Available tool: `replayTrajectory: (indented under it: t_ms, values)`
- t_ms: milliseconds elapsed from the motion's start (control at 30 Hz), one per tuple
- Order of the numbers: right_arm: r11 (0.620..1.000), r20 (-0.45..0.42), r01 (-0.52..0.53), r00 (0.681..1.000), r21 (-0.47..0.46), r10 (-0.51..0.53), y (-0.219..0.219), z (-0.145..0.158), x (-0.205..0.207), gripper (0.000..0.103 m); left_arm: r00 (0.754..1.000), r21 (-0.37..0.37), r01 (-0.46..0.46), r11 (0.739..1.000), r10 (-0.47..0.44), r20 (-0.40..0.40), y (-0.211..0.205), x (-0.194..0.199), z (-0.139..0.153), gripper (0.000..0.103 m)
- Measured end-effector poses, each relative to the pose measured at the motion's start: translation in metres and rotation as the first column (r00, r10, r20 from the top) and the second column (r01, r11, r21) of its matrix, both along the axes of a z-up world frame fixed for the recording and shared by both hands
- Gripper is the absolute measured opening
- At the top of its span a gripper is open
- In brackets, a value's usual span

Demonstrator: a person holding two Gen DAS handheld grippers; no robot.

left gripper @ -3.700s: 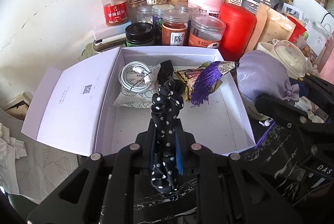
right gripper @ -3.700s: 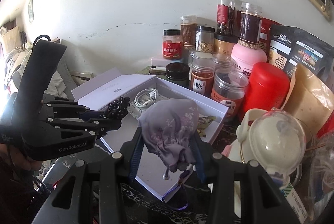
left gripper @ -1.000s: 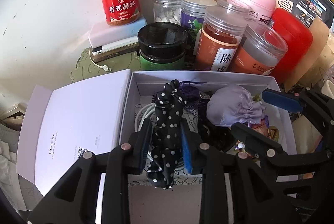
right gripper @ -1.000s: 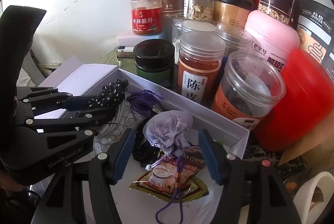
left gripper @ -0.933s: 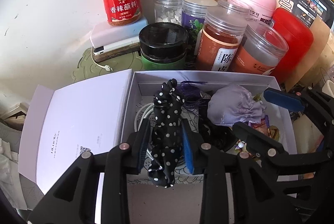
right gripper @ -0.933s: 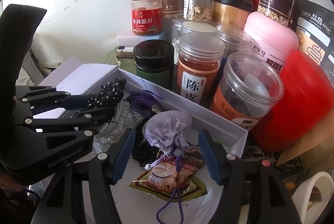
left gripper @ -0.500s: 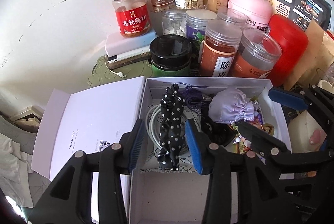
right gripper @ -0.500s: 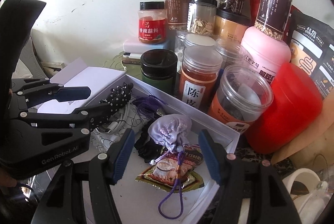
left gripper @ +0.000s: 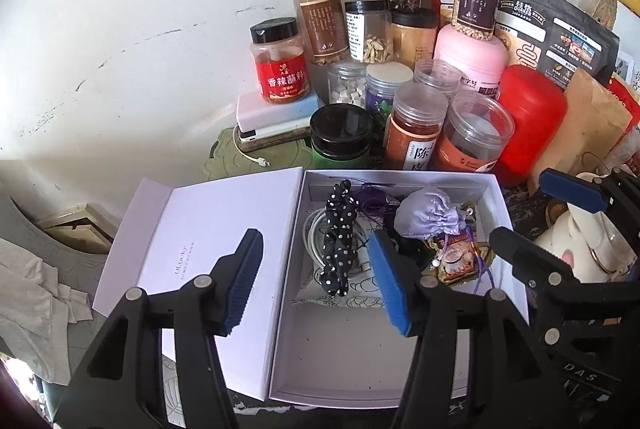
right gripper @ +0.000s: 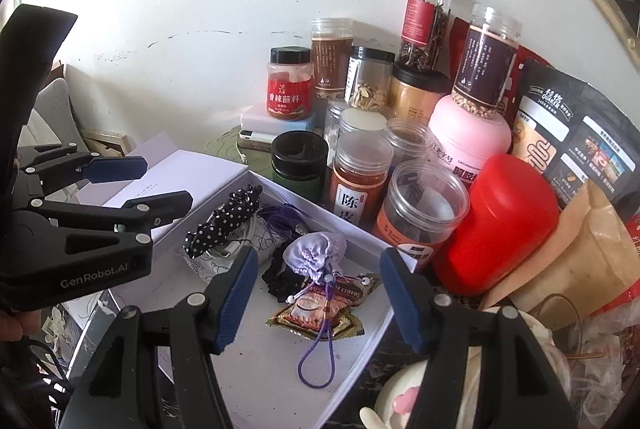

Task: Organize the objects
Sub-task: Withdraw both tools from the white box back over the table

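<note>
A: Where are the task's things placed, relative to the tongs?

B: The polka-dot scrunchie (left gripper: 339, 235) and the lilac pouch (left gripper: 427, 215) are both seen lying inside the white box (left gripper: 505, 225), in its far half, ahead of and below both tongs. Nothing is touched by either.

A: And how are the tongs set?

B: The left tongs (left gripper: 316, 279) are released and their jaws are opening; the scrunchie is framed between them in the left wrist view, but lies well beyond the pads. The right tongs (right gripper: 316, 303) are held apart and empty, with the pouch and a snack packet (right gripper: 320, 309) seen past them.

A: Which axis matters if the scrunchie were taken up again?

B: Its long axis is laid from the near side of the box towards the jars (left gripper: 416, 125) at the back, almost along the line of the left tongs, so a grip across its width would be favoured. It is judged nearer to the left tongs; the pouch, beside it on the right, is judged nearer to the right.
</note>
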State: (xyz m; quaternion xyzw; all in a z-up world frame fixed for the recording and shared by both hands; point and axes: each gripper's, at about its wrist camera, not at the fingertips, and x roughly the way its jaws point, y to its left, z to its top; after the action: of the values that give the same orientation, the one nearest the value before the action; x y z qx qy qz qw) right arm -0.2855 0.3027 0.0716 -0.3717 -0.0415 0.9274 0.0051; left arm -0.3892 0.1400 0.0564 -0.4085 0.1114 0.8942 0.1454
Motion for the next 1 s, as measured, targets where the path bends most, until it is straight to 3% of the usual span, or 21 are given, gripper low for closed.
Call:
replayTrajectory:
  t_ms: [267,433,1000]
  values:
    - [1.000,-0.045,0.010,0.999,0.018,-0.009,-0.005,0.030,0.032,0.067,0.999,0.002,-0.004,1.000,0.004,-0.041,-0.006,0.036,0.035,0.058]
    - [1.000,-0.068,0.013,0.998,0.023,-0.011,-0.007,0.043,0.053,0.067,0.997,0.007,-0.016,1.000,0.016,-0.071,-0.014,0.061,0.055,0.065]
    - [0.998,-0.126,0.038,0.991,0.052,-0.031,-0.011,0.072,0.132,0.069,0.991,0.001,-0.008,1.000,0.008,-0.131,-0.028,0.149,0.101,0.079]
